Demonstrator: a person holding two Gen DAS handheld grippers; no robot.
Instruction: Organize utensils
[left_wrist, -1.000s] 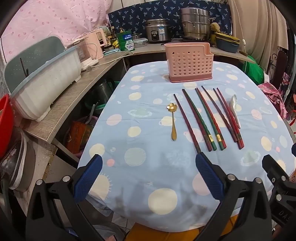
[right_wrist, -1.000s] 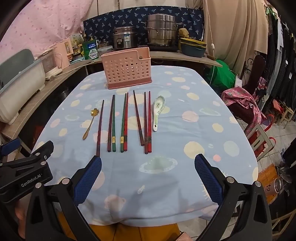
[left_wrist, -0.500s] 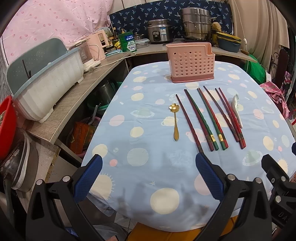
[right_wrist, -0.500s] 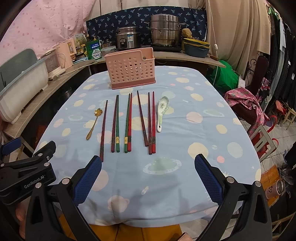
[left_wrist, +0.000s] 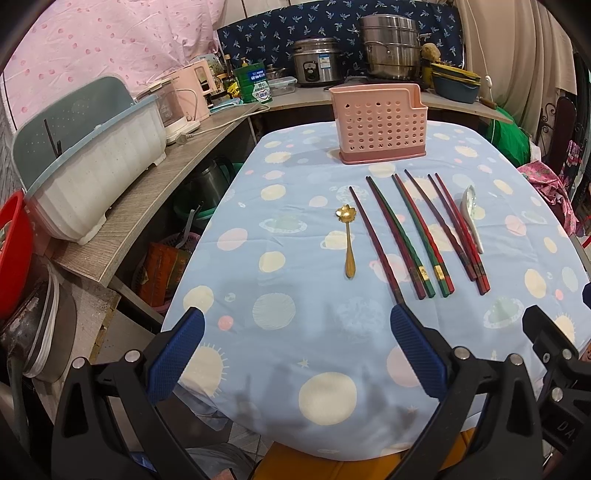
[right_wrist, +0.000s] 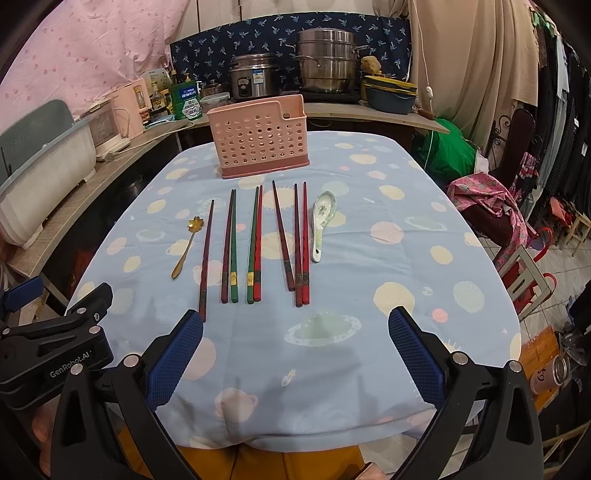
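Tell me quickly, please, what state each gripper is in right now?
Left gripper: open, holding nothing, above the near table edge.
Right gripper: open, holding nothing, short of the chopsticks.

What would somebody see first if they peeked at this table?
Probably the row of red and green chopsticks lying side by side in the middle of the blue spotted tablecloth, with a gold spoon at the left end and a white spoon at the right. Behind them stands a pink basket full of holes, and shiny pots sit on the counter at the back.
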